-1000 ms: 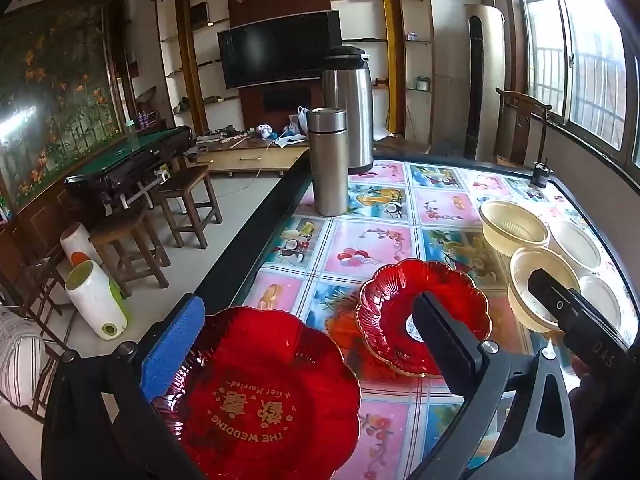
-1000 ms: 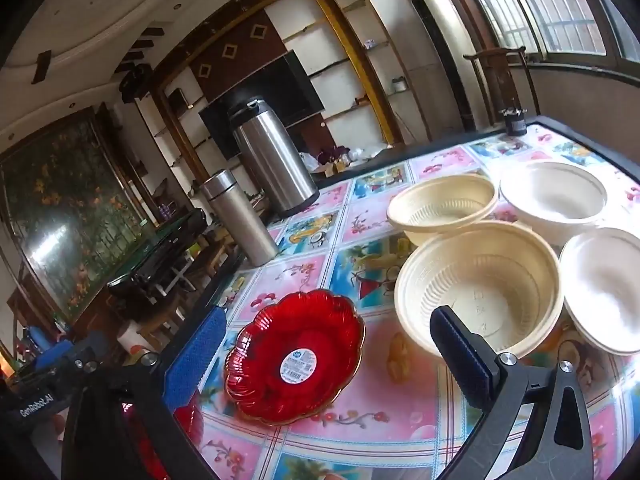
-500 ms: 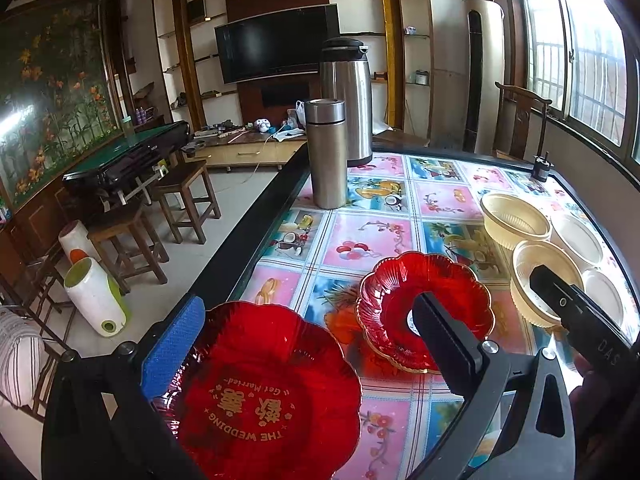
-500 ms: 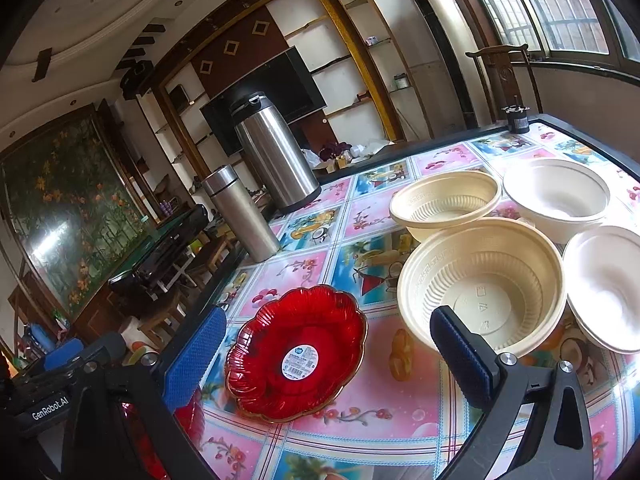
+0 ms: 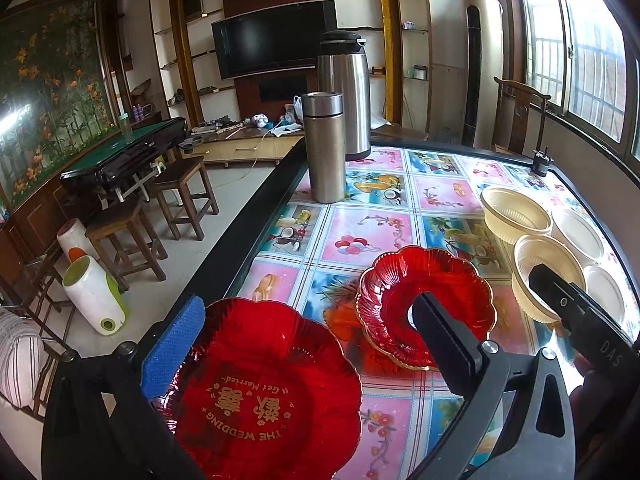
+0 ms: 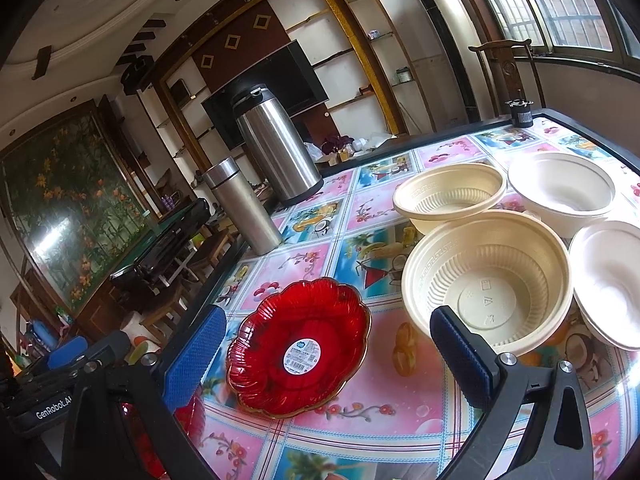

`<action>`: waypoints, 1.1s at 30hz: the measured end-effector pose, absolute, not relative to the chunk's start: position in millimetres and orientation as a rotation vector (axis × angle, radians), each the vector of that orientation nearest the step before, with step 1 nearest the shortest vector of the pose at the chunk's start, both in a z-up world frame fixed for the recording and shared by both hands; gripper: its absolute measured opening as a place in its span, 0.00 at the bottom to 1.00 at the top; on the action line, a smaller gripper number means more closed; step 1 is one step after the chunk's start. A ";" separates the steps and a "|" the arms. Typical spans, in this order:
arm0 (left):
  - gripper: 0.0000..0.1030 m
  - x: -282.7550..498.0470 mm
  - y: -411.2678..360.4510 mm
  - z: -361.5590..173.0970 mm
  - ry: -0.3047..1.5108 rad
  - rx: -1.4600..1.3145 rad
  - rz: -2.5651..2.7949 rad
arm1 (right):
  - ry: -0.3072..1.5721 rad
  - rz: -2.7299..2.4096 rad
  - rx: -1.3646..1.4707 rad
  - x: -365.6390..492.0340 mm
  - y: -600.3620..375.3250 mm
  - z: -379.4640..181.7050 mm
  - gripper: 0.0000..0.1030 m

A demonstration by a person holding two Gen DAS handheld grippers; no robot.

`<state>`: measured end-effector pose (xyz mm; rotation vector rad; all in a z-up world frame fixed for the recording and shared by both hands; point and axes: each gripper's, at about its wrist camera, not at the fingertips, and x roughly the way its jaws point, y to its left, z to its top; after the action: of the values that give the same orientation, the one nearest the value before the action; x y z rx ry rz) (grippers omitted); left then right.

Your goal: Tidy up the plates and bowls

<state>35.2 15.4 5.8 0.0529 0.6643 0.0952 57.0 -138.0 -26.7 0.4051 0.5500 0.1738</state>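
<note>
A tall shiny flask (image 5: 323,146) in the middle, a big silver jug (image 5: 344,96) just behind it, a black TV (image 5: 274,38) up top, wooden stools (image 5: 184,196) on the left, a flowery picture table cover (image 5: 372,232)

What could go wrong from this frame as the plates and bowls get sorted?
The large red plate lies near the table edge under the open left claw; a nudge might push it off. The small red plate looks glassy, so stacking could chip it. The open right claw could knock the nearest cream bowl against the other bowls.
</note>
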 end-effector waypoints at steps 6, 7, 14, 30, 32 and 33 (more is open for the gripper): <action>1.00 36.4 13.9 3.6 0.671 0.057 0.094 | 0.533 0.179 0.402 57.0 -137.1 -26.9 1.00; 1.00 36.4 14.2 4.1 0.671 0.054 0.093 | 0.534 0.178 0.402 57.3 -137.0 -27.5 1.00; 1.00 36.1 14.8 0.7 0.679 0.052 0.090 | 0.556 0.175 0.391 58.7 -135.9 -28.7 1.00; 1.00 111.6 25.6 10.5 0.989 -0.116 -0.278 | 0.666 0.283 0.548 72.4 -141.5 -46.4 0.99; 1.00 133.5 30.4 2.6 1.069 -0.166 -0.316 | 0.694 0.296 0.598 73.2 -144.8 -48.5 0.95; 1.00 141.2 31.6 -2.6 1.096 -0.183 -0.318 | 0.698 0.299 0.609 73.8 -145.3 -49.3 0.93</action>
<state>141.2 31.6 -2.6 -0.1829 1.0961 -0.3183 73.8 -145.3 -49.3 0.6086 0.6984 0.2986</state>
